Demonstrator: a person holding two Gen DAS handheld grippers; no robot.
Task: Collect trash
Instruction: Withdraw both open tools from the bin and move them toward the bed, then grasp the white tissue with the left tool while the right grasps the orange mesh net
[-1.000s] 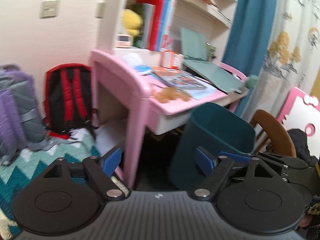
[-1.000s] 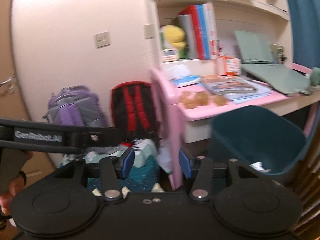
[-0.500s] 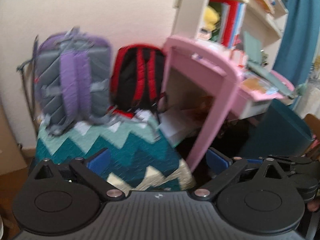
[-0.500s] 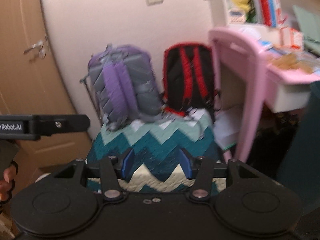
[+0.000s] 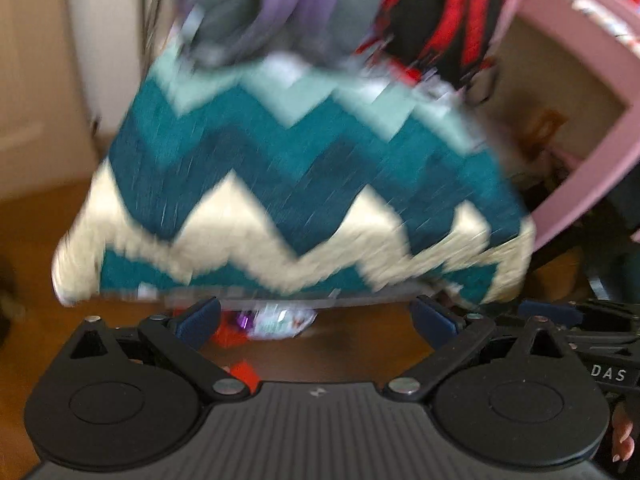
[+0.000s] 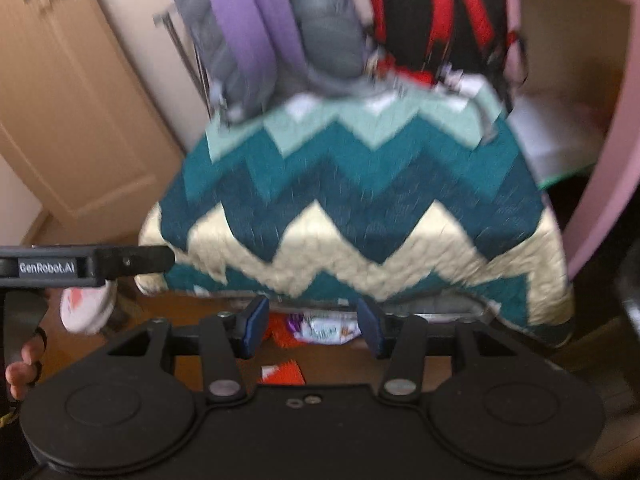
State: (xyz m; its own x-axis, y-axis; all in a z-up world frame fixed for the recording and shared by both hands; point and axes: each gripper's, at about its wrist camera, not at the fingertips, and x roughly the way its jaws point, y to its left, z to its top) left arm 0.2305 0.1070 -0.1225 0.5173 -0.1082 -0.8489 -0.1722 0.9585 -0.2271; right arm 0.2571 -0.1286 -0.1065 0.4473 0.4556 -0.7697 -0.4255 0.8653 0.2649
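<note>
Left gripper [image 5: 314, 320]: jaws spread wide, blue pads well apart, nothing clamped between them; it points down at the wooden floor [image 5: 360, 344].
Right gripper [image 6: 312, 326]: jaws parted at a narrower gap, pads clear of any object, nothing held; it also points down at the floor.
Trash, pale wrapper [image 5: 280, 322]: crumpled, whitish with coloured print, lying on the floor just in front of the blanket edge. In the left wrist view it sits between the lines of the two pads but beyond them (no contact visible). The right wrist view shows the same wrapper [image 6: 328, 330] framed between that gripper's pads, likewise untouched.
Trash, red pieces: one orange-red scrap [image 6: 280, 330] lies just left of the pale wrapper; a second flat red-and-white piece [image 6: 282, 372] lies nearer the camera, close to the gripper body.
Blanket [image 5: 304, 184]: teal, pale green and cream zigzag pattern, draped over a low piece of furniture and hanging almost to the floor.
Backpacks: a purple-and-grey backpack [image 6: 272, 28] and a black-and-red backpack [image 6: 436, 12] stand on top of the blanket, side by side against the wall.
Desk [image 5: 580, 92]: pink, standing to the right of the blanket.
Door [image 6: 68, 112]: light wood, left of the blanket.
Picture quality: both views are motion-blurred (fine detail on the wrappers is unreadable).
</note>
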